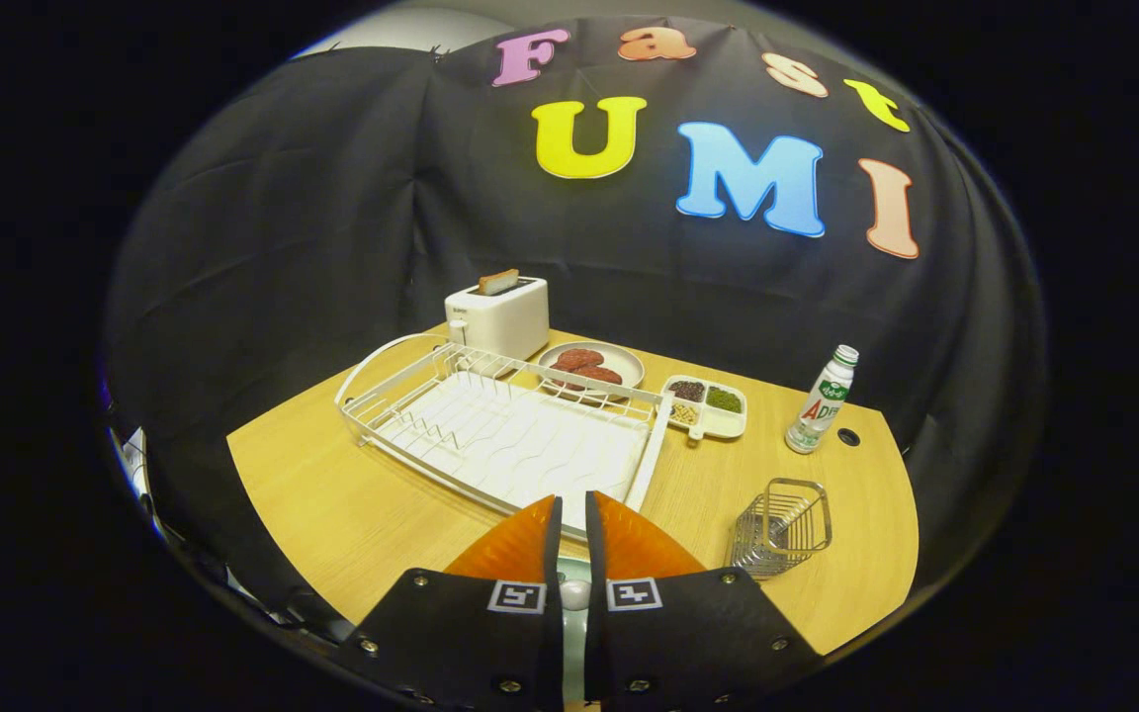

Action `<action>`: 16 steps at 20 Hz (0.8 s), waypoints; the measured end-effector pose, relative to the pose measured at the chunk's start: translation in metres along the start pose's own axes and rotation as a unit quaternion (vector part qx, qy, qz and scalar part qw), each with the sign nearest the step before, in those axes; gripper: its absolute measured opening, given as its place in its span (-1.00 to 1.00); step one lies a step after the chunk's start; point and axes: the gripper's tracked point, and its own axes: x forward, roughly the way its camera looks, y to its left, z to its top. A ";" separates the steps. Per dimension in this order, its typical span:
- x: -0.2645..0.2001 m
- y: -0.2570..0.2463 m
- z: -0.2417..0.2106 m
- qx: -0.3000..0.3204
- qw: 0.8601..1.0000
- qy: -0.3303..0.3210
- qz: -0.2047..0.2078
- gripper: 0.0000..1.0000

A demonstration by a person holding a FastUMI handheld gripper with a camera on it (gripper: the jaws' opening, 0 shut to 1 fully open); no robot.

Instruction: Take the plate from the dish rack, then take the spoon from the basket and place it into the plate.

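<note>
My gripper (pixel 572 500) hangs above the near edge of the white wire dish rack (pixel 401 376). Its two orange fingers (pixel 520 544) are pressed close on a thin pale edge, the plate (pixel 574 633), seen edge-on in the narrow gap between them. No dishes stand in the rack's slots. The small wire basket (pixel 783 527) stands on the wooden table to the right of the fingers. A metal spoon (pixel 773 535) lies inside it, hard to make out through the wires.
Beyond the rack stand a white toaster (pixel 498 316) with a slice of toast, a plate of meat patties (pixel 589 367) and a divided snack tray (pixel 708 405). A small bottle (pixel 822 400) stands at the far right. Bare table (pixel 332 504) lies left of the fingers.
</note>
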 end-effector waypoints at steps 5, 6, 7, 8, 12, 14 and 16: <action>0.016 0.019 -0.011 -0.007 0.999 0.026 0.022 -0.80; 0.018 0.023 -0.012 -0.008 0.999 0.029 0.027 -0.80; 0.021 0.025 -0.013 -0.010 0.999 0.031 0.030 -0.80; 0.022 0.028 -0.013 -0.011 0.999 0.033 0.034 -0.80; 0.028 0.040 -0.019 -0.015 0.997 0.046 0.053 -0.74; 0.024 0.036 -0.016 -0.016 0.998 0.043 0.043 -0.69; 0.023 0.029 -0.008 -0.010 0.999 0.030 0.031 -0.52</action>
